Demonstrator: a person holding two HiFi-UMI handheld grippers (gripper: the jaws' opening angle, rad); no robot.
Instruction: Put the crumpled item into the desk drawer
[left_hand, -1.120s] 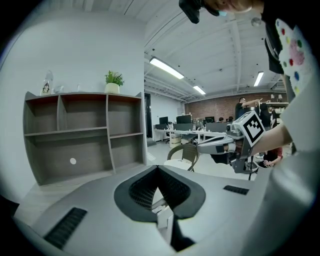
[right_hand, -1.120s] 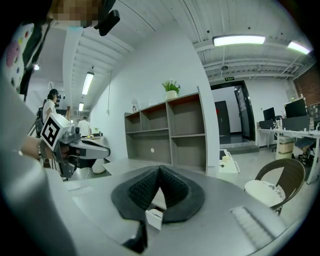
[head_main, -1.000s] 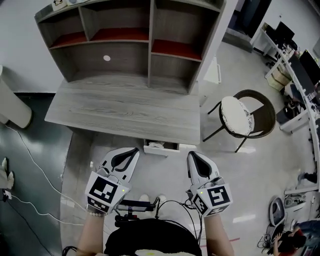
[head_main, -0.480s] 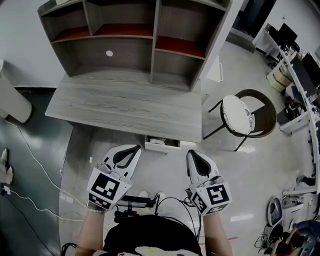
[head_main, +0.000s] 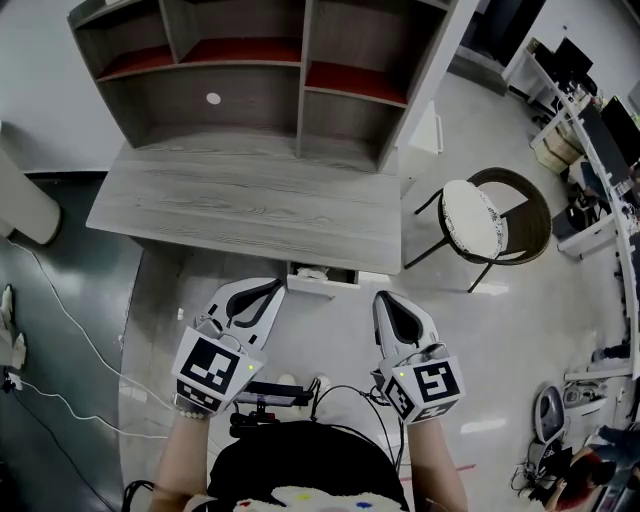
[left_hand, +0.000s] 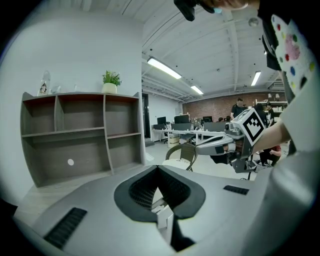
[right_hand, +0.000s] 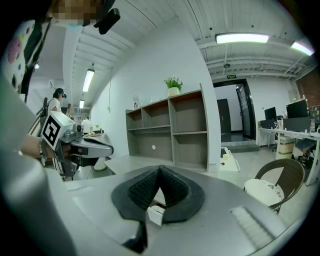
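Observation:
The grey wooden desk (head_main: 240, 205) carries a shelf unit at its back. Under its front edge a small white-fronted drawer (head_main: 322, 284) stands slightly pulled out. Something pale (head_main: 313, 272) shows inside it, too small to tell what it is. My left gripper (head_main: 277, 288) hangs just left of the drawer and my right gripper (head_main: 381, 299) just right of it. Both are held over the floor, shut, with nothing between the fingers. The left gripper view shows its jaws (left_hand: 158, 167) closed and empty; the right gripper view shows the same (right_hand: 160, 167).
A round-seated chair (head_main: 480, 232) stands to the right of the desk. White cables (head_main: 60, 310) trail over the dark floor at the left. The shelf unit (head_main: 260, 70) rises at the desk's back. Office desks with monitors (head_main: 590, 120) fill the far right.
The view has shifted a little toward the desk. Both grippers stay shut and sit slightly nearer the desk's front edge beside the drawer.

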